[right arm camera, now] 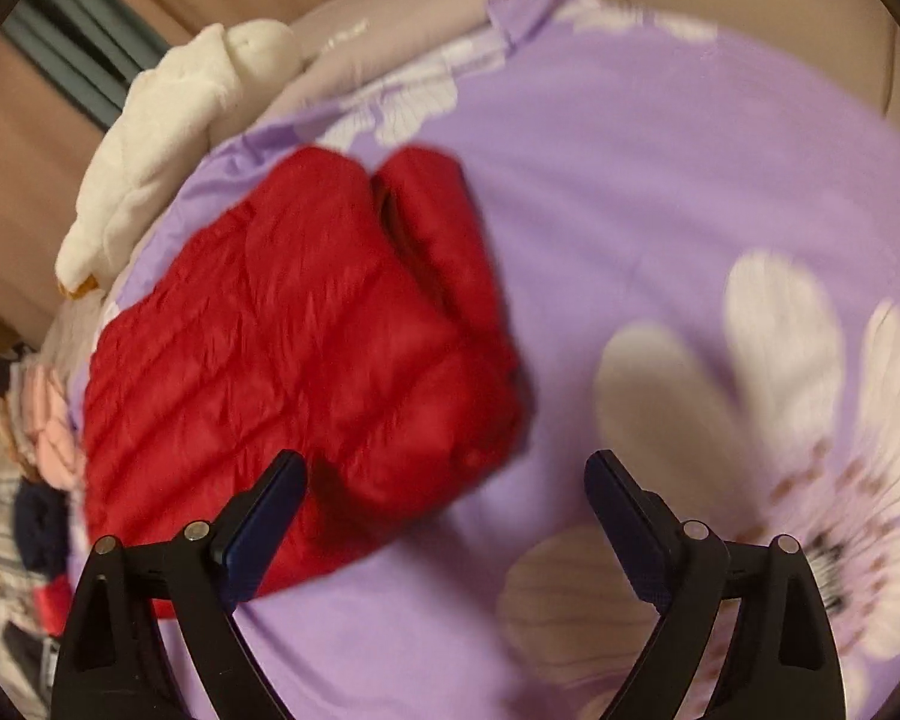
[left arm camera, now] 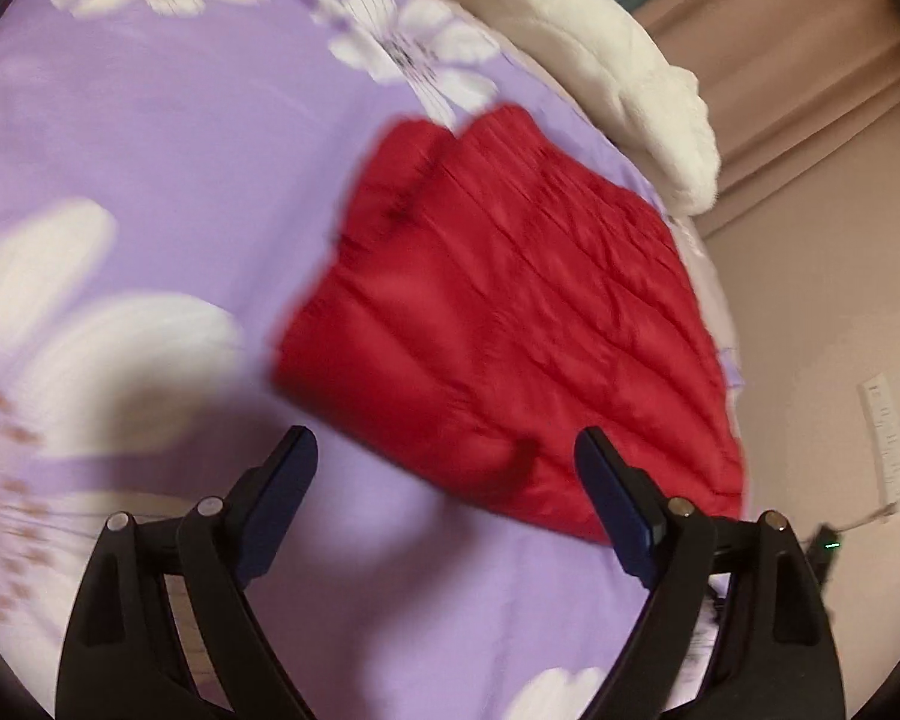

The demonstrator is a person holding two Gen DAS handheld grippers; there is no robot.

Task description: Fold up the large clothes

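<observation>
A red quilted jacket [left arm camera: 510,324] lies folded into a rough rectangle on the purple flowered bedsheet [left arm camera: 150,150]. My left gripper [left arm camera: 447,450] is open and empty, held above the sheet at the jacket's near edge. In the right wrist view the same jacket [right arm camera: 294,348] lies left of centre on the sheet [right arm camera: 660,168]. My right gripper [right arm camera: 444,474] is open and empty, above the jacket's near corner, its left finger over the red fabric. Both views are motion-blurred.
A white plush toy [left arm camera: 618,72] lies along the bed's edge beside the jacket; it also shows in the right wrist view [right arm camera: 168,120]. A pile of mixed clothes [right arm camera: 30,468] lies at the left. A beige wall and a white power strip [left arm camera: 885,444] stand past the bed's edge.
</observation>
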